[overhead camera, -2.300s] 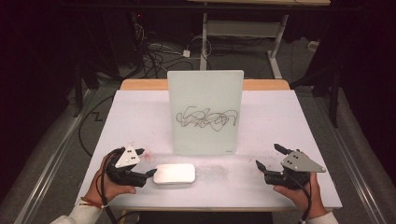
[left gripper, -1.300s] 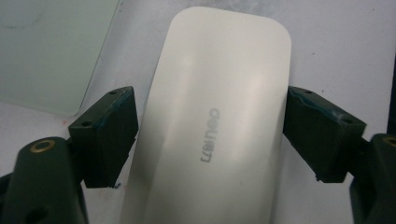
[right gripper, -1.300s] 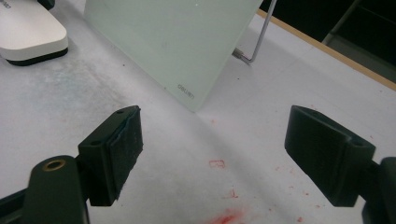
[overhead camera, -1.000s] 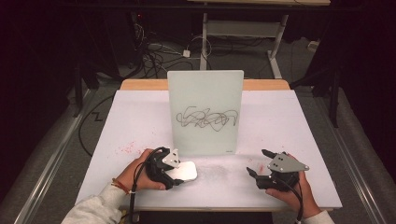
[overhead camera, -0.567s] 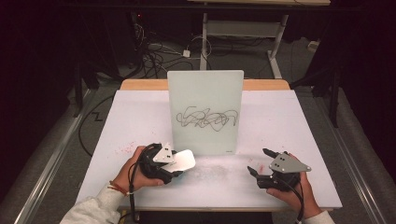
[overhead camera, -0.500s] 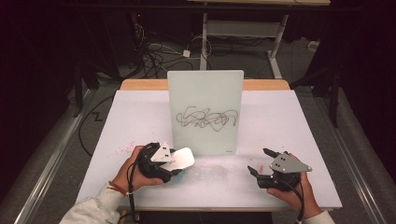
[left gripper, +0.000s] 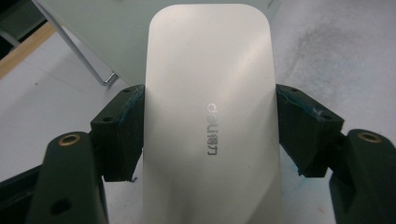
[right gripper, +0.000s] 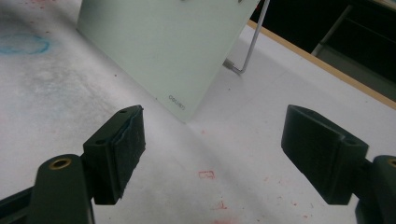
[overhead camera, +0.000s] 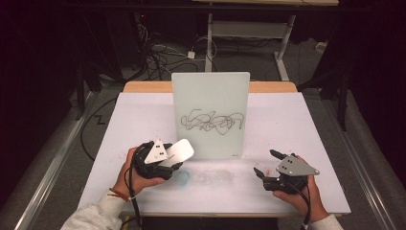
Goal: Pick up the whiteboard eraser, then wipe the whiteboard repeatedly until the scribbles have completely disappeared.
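A pale glass drawing board (overhead camera: pixel 210 112) stands upright on a wire stand in the middle of the table, with a black scribble (overhead camera: pixel 210 122) on its face. My left gripper (overhead camera: pixel 174 158) is shut on a white eraser block (overhead camera: pixel 178 151), lifted and tilted toward the board's lower left corner. In the left gripper view the eraser (left gripper: pixel 208 116) is pinched between both pads, with grey lettering on its top. My right gripper (overhead camera: pixel 265 164) rests open near the table's front right, and in the right gripper view (right gripper: pixel 212 140) nothing lies between its jaws.
The white table cover (overhead camera: pixel 287 124) has a blue smear (overhead camera: pixel 182 178) and grey smudges in front of the board. Red specks mark the cover (right gripper: pixel 205 175). The board's lower corner and wire stand (right gripper: pixel 247 46) are ahead of the right gripper. Dark floor with cables lies behind.
My left gripper moved right to the eraser, shut on it and lifted it off the table toward the board. The right gripper shifted slightly inward and stayed open.
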